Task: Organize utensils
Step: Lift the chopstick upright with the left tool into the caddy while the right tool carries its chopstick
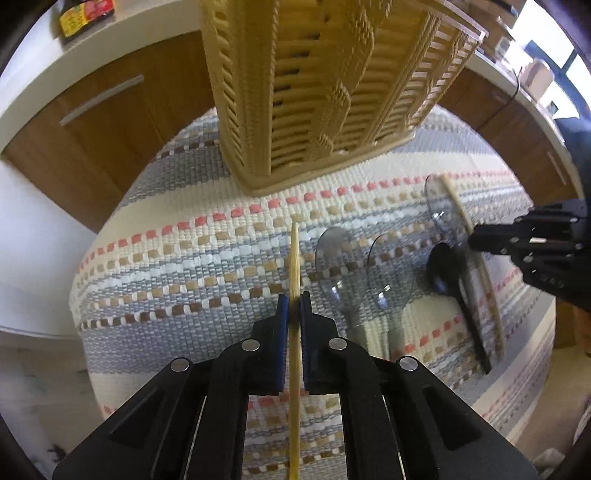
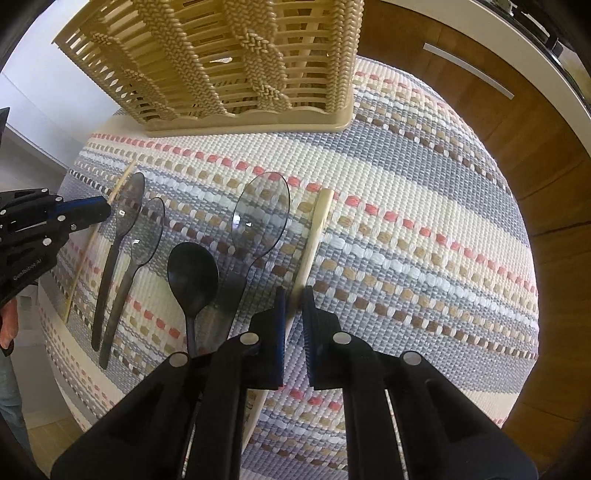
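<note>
Right now the left gripper (image 1: 294, 308) is pinching a thin bamboo chopstick (image 1: 294, 258) between its blue-padded jaws, clamped tight on the shaft, with the tip pointing toward the woven basket (image 1: 314, 92) at the far edge of the striped placemat (image 1: 184, 258). Meanwhile the right gripper (image 2: 293, 306) is straddling a second, paler chopstick (image 2: 314, 236) that is lying flat on the mat — its jaws are standing slightly apart on either side of the stick, and whether they are touching it I cannot tell. Just to the left of that stick a large clear spoon (image 2: 258, 218) and a small black spoon (image 2: 192, 273) are lying side by side, bowls toward the basket. Further left two more smoky clear spoons (image 2: 129, 206) are resting beside each other, near the mat's left edge. Beyond the mat, wooden cabinet doors (image 1: 99, 122) are showing, and a sauce bottle (image 1: 83, 16) is standing on the white countertop (image 1: 140, 33).
</note>
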Demonstrator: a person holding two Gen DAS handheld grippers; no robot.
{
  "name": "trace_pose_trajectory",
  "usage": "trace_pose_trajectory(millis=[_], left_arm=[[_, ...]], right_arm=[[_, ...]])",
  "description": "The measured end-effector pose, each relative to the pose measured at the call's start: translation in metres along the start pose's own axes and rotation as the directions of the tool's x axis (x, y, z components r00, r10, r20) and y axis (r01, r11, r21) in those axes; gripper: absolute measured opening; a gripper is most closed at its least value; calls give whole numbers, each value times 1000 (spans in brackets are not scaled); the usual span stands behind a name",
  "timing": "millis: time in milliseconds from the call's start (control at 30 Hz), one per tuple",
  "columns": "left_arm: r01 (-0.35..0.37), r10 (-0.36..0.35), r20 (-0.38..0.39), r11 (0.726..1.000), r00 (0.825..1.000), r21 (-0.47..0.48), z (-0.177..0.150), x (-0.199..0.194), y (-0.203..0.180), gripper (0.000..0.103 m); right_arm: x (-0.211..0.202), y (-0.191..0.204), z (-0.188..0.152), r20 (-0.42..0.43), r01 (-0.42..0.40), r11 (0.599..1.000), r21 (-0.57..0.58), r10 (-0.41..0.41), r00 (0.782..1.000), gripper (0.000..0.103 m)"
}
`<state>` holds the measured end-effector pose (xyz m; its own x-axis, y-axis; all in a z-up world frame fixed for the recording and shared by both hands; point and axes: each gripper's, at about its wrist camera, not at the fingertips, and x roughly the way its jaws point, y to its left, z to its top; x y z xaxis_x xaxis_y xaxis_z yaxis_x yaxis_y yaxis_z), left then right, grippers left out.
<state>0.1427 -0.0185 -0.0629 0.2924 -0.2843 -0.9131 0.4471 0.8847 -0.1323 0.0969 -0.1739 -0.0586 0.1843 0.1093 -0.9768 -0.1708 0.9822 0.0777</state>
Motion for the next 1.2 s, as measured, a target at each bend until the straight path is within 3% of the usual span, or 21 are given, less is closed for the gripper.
trace_pose_trajectory(millis=[167, 367, 500, 567, 733, 867, 1133, 1200], left_arm=[[33, -29, 106, 999, 994, -37, -6, -31, 6, 4], [96, -74, 251, 993, 965, -74, -12, -77, 15, 4], [125, -93, 349, 990, 933, -71, -13, -108, 9, 4], [156, -117, 407, 986, 906, -65, -13, -126, 6, 4], [175, -121, 527, 983, 841, -53, -2, -153, -5, 4], [174, -117, 591, 984, 798, -40, 7, -173, -11, 4], [120, -68, 723, 993, 688, -20, 31, -205, -25, 4], [111, -58, 746, 994, 663, -22, 37, -208, -26, 4]], right_arm=[[-9, -16, -6, 42, -41, 999, 24, 40, 998, 4], [-21, -40, -16, 109, -108, 992, 60, 101, 989, 4], [-43, -47, -22, 175, -146, 988, 56, 134, 975, 4], [-57, -47, -25, 216, -174, 983, 52, 159, 963, 4], [-104, -41, -32, 348, -238, 971, -1, 223, 911, 4], [-149, -37, -33, 454, -267, 963, -49, 259, 852, 4], [-207, -25, -7, 634, -240, 968, -71, 229, 739, 4], [-218, -24, 3, 682, -222, 973, -67, 208, 701, 4]])
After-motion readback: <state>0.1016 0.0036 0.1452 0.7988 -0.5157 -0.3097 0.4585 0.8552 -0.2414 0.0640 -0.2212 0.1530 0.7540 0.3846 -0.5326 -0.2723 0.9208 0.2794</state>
